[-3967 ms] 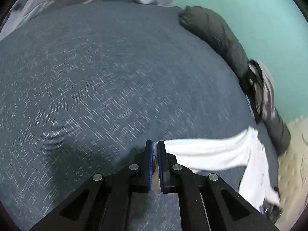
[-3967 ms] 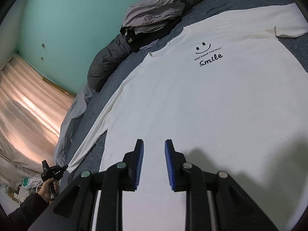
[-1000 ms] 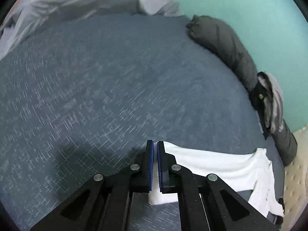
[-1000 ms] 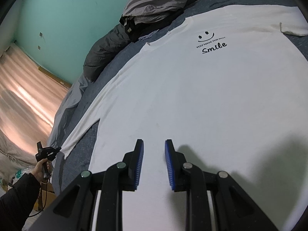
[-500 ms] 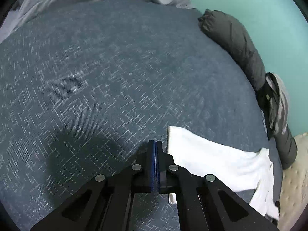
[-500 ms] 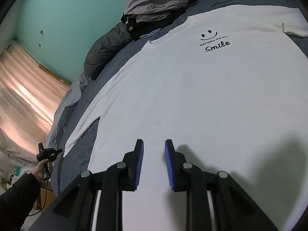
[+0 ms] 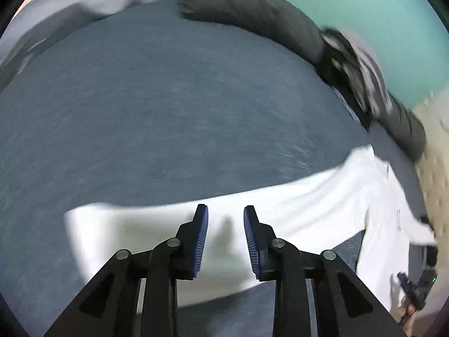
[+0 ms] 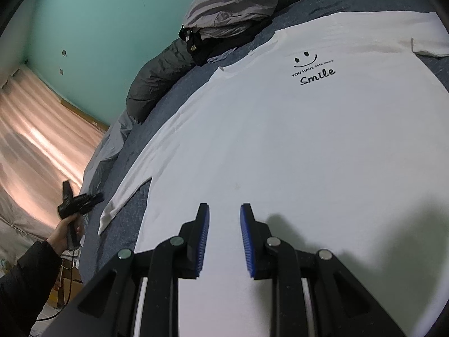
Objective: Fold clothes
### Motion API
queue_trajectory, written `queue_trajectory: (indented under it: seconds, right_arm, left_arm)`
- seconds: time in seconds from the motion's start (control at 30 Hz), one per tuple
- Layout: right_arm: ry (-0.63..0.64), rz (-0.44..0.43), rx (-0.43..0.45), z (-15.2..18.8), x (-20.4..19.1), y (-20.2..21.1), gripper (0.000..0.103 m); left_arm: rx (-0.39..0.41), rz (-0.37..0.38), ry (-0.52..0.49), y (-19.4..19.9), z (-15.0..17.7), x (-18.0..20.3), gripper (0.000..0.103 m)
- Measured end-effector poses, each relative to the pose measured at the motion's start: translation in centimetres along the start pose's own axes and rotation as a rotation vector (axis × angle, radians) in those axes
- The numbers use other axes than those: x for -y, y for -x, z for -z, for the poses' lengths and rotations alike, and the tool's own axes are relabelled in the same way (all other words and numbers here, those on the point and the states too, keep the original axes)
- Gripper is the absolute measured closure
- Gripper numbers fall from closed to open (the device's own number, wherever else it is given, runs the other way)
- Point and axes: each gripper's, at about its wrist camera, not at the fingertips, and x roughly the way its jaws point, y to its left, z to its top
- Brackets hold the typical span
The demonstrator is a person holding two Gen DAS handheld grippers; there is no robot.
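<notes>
A white long-sleeved shirt [image 8: 280, 146] with a smiley face and "Smile" print lies spread front-up on the blue bed cover [image 8: 348, 5]. Its long sleeve [image 7: 252, 205] stretches flat across the cover in the left wrist view. My left gripper [image 7: 226, 213] hovers open just above that sleeve, nothing between its blue pads. My right gripper [image 8: 224, 212] is open above the lower body of the shirt, empty. In the right wrist view the left gripper [image 8: 92, 198] appears held in a hand [image 8: 63, 234] near the sleeve's cuff [image 8: 109, 213].
A dark grey rolled duvet [image 8: 157, 75] runs along the teal wall [image 8: 112, 14], with a pile of grey and black clothes [image 8: 224, 19] on it. A light grey sheet [image 7: 70, 14] lies bunched at the bed's far corner. Pinkish curtains [image 8: 33, 129] hang at left.
My left gripper let go of the sleeve, shut empty half a second ago, and now stands open over the sleeve, which lies flat. The right gripper has barely moved.
</notes>
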Motion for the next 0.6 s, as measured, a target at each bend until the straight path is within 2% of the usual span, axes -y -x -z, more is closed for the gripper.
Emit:
queue_trajectory:
  seconds: [0.13, 0.23, 0.37, 0.5, 0.53, 0.57, 0.6]
  right_arm:
    - [-0.008, 0.000, 0.010, -0.5, 0.5, 0.2, 0.081]
    - [-0.018, -0.002, 0.015, -0.8, 1.0, 0.3, 0.081]
    - [-0.029, -0.001, 0.014, -1.0, 1.5, 0.2, 0.081]
    - [-0.028, -0.002, 0.007, -1.0, 1.6, -0.1, 0.081]
    - [-0.027, -0.003, 0.005, -1.0, 1.5, -0.2, 0.081]
    - [-0.026, -0.004, 0.002, -0.9, 1.5, -0.2, 0.081]
    - [-0.025, -0.004, 0.000, -0.9, 1.4, -0.3, 0.081]
  left_arm:
    - [-0.045, 0.021, -0.071, -4.8, -1.9, 4.4, 0.073]
    - [-0.075, -0.002, -0.119, -7.1, -2.5, 6.0, 0.073]
    - [-0.103, 0.007, -0.159, -8.9, -2.6, 7.0, 0.073]
    - [-0.124, 0.024, -0.182, -9.1, -2.3, 7.0, 0.073]
    - [-0.129, 0.029, -0.187, -9.1, -2.2, 7.0, 0.075]
    - [-0.126, 0.033, -0.192, -9.0, -2.2, 7.0, 0.086]
    - [-0.122, 0.035, -0.197, -8.9, -2.1, 7.0, 0.093]
